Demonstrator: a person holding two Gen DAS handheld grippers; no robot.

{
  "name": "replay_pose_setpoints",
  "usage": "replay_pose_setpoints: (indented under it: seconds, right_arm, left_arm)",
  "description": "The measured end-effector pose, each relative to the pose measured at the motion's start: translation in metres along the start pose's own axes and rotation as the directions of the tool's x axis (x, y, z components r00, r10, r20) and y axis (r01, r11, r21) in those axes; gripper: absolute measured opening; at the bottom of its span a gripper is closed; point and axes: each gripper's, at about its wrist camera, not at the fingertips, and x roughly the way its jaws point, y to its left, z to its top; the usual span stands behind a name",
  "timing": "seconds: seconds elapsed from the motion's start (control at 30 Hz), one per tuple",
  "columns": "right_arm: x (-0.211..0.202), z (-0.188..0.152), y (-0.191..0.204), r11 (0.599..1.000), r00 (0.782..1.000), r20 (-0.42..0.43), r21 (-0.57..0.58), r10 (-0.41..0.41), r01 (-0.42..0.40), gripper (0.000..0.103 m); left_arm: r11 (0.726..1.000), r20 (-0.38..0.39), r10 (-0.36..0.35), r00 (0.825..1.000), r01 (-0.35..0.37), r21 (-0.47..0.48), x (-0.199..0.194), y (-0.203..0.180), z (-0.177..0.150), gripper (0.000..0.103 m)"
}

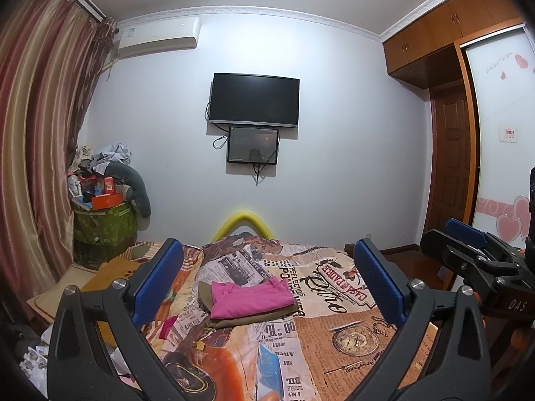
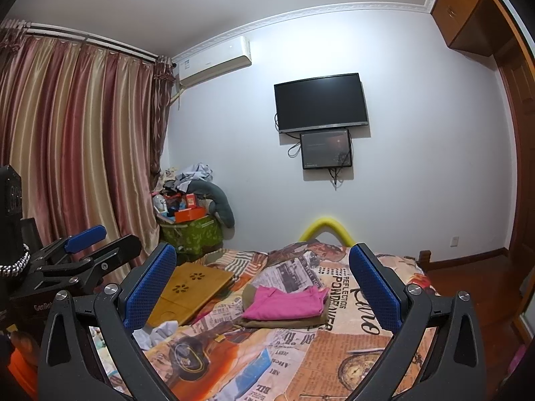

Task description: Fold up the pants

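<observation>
Folded pink pants (image 1: 251, 300) (image 2: 285, 302) lie on top of folded olive-brown pants (image 1: 257, 317) (image 2: 284, 321) in a small stack on the bed. My left gripper (image 1: 267, 274) hovers above the bed, open, blue pads wide apart, nothing between them; the stack lies ahead between the fingers in its view. My right gripper (image 2: 262, 282) is likewise open and empty, held back from the stack. The right gripper (image 1: 474, 250) shows at the right edge of the left wrist view, and the left gripper (image 2: 90, 244) at the left of the right wrist view.
The bed carries a newspaper-print cover (image 1: 334, 317) (image 2: 334, 351). A wooden lap tray (image 2: 187, 292) lies at its left side, with white cloth (image 2: 160, 330) beside it. A cluttered green bin (image 1: 103, 224) stands in the corner by curtains (image 2: 77, 150). A wardrobe (image 1: 461, 107) is on the right.
</observation>
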Motion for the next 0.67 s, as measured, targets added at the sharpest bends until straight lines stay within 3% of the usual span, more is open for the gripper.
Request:
replay_pose_setpoints:
  seconds: [0.67]
  right_arm:
    - [0.0011,-0.0021,0.0006,1.0,1.0,-0.009,0.009,-0.004,0.004,0.103]
  left_arm:
    - [1.0,-0.049,-0.028,0.998,0.029,0.004,0.0074,0.0017,-0.0061,0.103]
